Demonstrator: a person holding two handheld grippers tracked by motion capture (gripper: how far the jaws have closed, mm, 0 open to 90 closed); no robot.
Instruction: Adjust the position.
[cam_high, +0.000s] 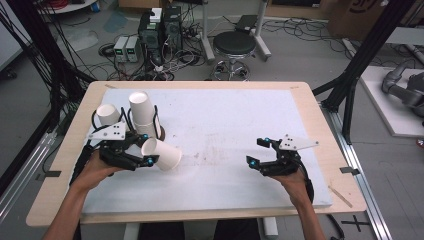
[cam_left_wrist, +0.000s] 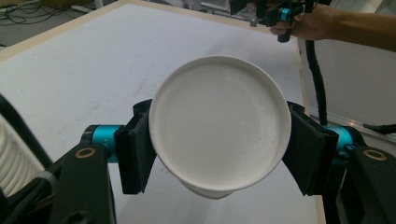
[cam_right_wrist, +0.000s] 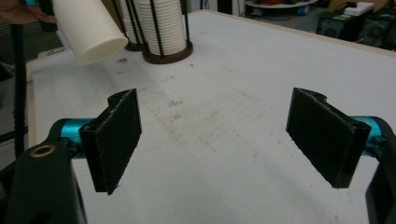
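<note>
A white paper cup (cam_high: 162, 153) lies on its side in my left gripper (cam_high: 145, 148), held above the white mat at the left, its bottom toward the table's middle. In the left gripper view the cup (cam_left_wrist: 219, 123) shows its flat bottom, squeezed between both black pads (cam_left_wrist: 135, 149). My right gripper (cam_high: 259, 151) hovers over the mat at the right with its jaws wide apart and nothing between them; its pads (cam_right_wrist: 116, 137) frame bare mat. The cup (cam_right_wrist: 88, 28) also appears at the top left of the right gripper view.
Two dark wire racks hold stacks of white cups (cam_high: 141, 112) at the table's left, just behind the left hand; they show as ribbed stacks (cam_right_wrist: 163, 23) in the right gripper view. The white mat (cam_high: 225, 130) covers most of the wooden table. A stool and computers stand beyond.
</note>
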